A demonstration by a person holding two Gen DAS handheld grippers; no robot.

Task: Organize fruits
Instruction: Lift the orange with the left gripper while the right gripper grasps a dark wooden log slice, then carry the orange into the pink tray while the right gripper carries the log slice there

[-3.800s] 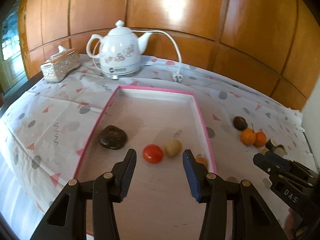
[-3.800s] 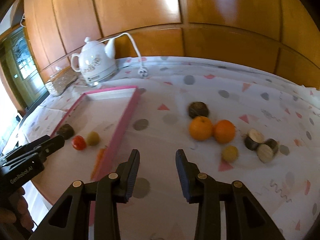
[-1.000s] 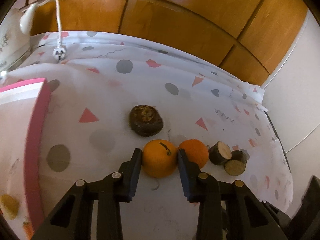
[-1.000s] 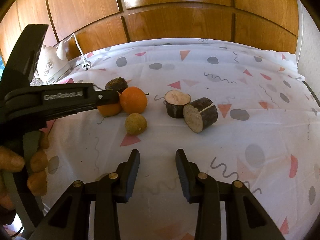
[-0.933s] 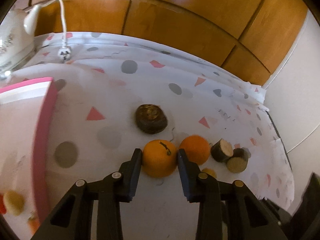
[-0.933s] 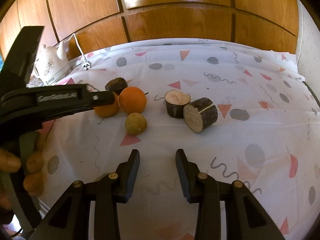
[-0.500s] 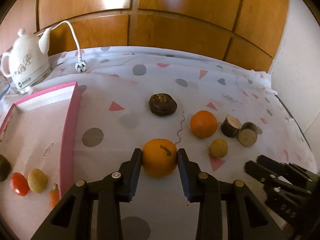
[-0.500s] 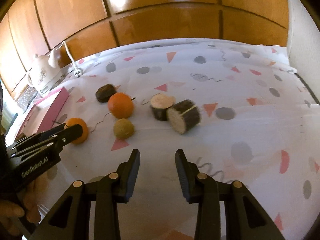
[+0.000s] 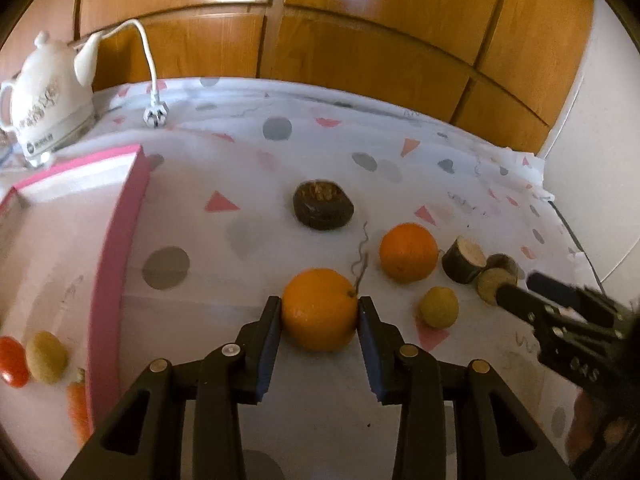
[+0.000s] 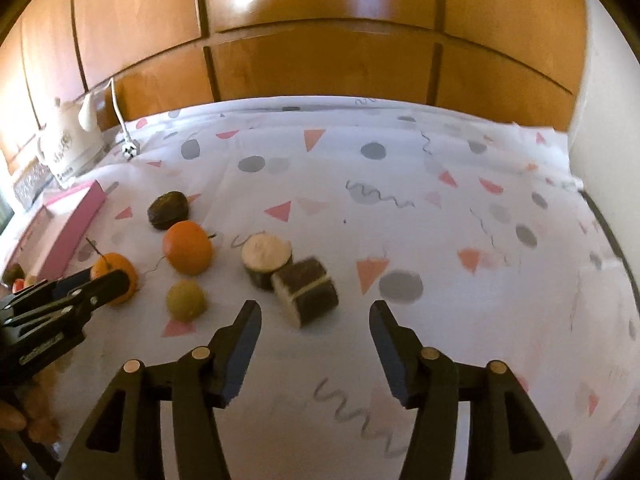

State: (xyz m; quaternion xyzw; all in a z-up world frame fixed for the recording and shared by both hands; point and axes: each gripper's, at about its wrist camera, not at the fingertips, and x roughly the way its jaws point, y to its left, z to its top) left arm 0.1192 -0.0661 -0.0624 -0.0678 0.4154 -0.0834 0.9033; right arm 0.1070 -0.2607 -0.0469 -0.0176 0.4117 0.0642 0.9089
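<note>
1. Between the two black fingers of the left gripper [image 9: 319, 320], an orange [image 9: 320, 309] is clamped, its flanks pressed against both blue pads and its stem end turned up toward the right finger; whether it rests on the cloth or is raised off it cannot be told.
2. To the right of it, on the patterned tablecloth [image 9: 248, 184], a second orange [image 9: 408, 252] sits apart from the first, with a small yellow-green fruit [image 9: 439, 307] just in front of it.
3. Behind both oranges lies a dark, wrinkled round fruit [image 9: 323, 205], on its own.
4. Two short log sections [image 10: 288, 276] with pale cut faces touch each other to the right of the second orange.
5. At the left, the pink-rimmed tray [image 9: 120, 240] holds a red tomato [image 9: 13, 361], a kiwi-like brown fruit [image 9: 46, 357] touching it, and a small carrot [image 9: 78, 404] near the rim.
6. Beyond the tray's far corner stands a white electric kettle [image 9: 44, 100], its cord and plug [image 9: 155, 117] trailing onto the cloth.
7. Over the cloth, the right gripper [image 10: 315, 330] has its jaws spread wide with nothing between them; the nearer log section lies just ahead of the gap.
</note>
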